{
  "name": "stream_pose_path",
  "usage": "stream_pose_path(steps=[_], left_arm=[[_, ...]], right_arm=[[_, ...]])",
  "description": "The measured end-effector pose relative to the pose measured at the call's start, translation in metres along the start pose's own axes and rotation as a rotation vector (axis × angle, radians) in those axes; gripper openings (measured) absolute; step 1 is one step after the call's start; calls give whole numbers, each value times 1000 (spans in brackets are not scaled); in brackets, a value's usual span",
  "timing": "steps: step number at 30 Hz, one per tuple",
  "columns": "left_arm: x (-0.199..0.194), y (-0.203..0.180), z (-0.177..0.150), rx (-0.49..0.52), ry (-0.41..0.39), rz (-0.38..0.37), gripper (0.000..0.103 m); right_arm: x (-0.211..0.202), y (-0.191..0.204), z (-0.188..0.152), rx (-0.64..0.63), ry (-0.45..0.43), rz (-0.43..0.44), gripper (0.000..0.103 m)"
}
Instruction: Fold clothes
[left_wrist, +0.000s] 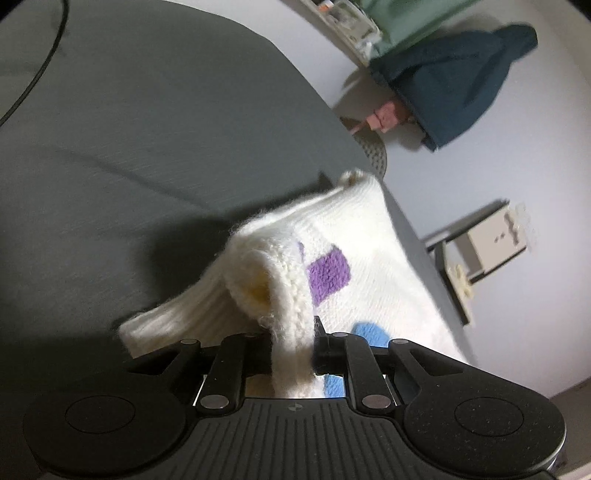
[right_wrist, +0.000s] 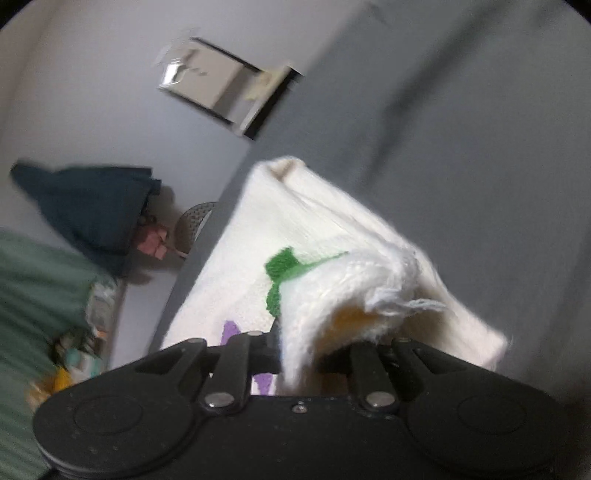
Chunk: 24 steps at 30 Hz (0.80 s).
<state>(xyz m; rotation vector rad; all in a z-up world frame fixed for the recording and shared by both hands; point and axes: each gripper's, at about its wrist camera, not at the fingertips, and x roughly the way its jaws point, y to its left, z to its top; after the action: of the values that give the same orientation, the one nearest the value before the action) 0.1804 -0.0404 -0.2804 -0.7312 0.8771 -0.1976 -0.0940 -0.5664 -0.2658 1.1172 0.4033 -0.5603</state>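
**Fold under way, both edges gripped**

The grey table (left_wrist: 129, 155) carries the white knit sweater (left_wrist: 369, 266), lying toward 3 o'clock in the left view. The left gripper (left_wrist: 291, 350) and right gripper (right_wrist: 299, 354) each pinch a doubled edge; laying down and smoothing apparently remain.

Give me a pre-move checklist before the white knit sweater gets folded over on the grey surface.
1. Left hand-held gripper shut on the white knit sweater: ok.
2. Right hand-held gripper shut on the sweater's edge: ok.
3. Sweater lifted off the grey surface: partly, the far end looks to be resting on it.
4. Sweater well inside the surface's edge: not ok, it lies along the edge.
5. Black cable away from the sweater: ok.
6. Fabric flat between grips: cannot tell.
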Motion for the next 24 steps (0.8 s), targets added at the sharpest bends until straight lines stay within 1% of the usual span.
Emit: stream_pose_path(steps=[1, 2, 3, 4, 5, 6, 7, 8, 9, 10, 11, 14, 16, 18, 21, 23, 24], left_arm=[[2, -3, 5, 4, 9, 17, 32], [5, -6, 9, 9, 18, 33, 33], [-2, -9, 12, 24, -2, 62, 47], [-15, -12, 12, 47, -43, 98, 61], [-28, -15, 13, 70, -84, 135, 88], [-41, -18, 13, 93, -124, 171, 102], [-54, -21, 14, 116, -165, 208, 103], [-66, -26, 14, 142, -209, 229, 103], [-77, -30, 15, 168, -242, 229, 103], [-87, -32, 15, 181, -252, 208, 103], [-96, -34, 14, 188, -252, 178, 103], [-111, -40, 9, 175, -213, 69, 103], [-114, -50, 3, 186, -189, 19, 103], [-113, -62, -2, 228, -174, -21, 103], [-114, -89, -16, 324, -180, -98, 103], [-109, -110, -29, 385, -191, -166, 103], [-105, -120, -36, 416, -185, -208, 103]], right_arm=[[2, 1, 0, -10, 8, -29, 24], [5, 1, -1, 6, 27, -66, 34], [7, -1, 0, 37, 49, -97, 65], [5, -4, -1, 71, 54, -93, 70], [-2, -6, 0, 101, 49, -79, 70], [-10, -7, 1, 122, 40, -83, 71], [-22, -8, 3, 132, 25, -97, 71], [-32, -6, 4, 136, 9, -114, 71], [-45, -3, 4, 140, -6, -132, 71], [-60, 1, 4, 141, -21, -149, 71], [-78, 8, 4, 128, -40, -138, 71], [-140, 38, 5, 45, -101, -38, 72], [-180, 62, 7, -26, -139, 26, 74], [-223, 86, 16, -87, -182, 86, 76], [-285, 115, 29, -128, -244, 188, 80], [-318, 136, 34, -180, -294, 283, 90], [-330, 144, 35, -204, -313, 320, 98]])
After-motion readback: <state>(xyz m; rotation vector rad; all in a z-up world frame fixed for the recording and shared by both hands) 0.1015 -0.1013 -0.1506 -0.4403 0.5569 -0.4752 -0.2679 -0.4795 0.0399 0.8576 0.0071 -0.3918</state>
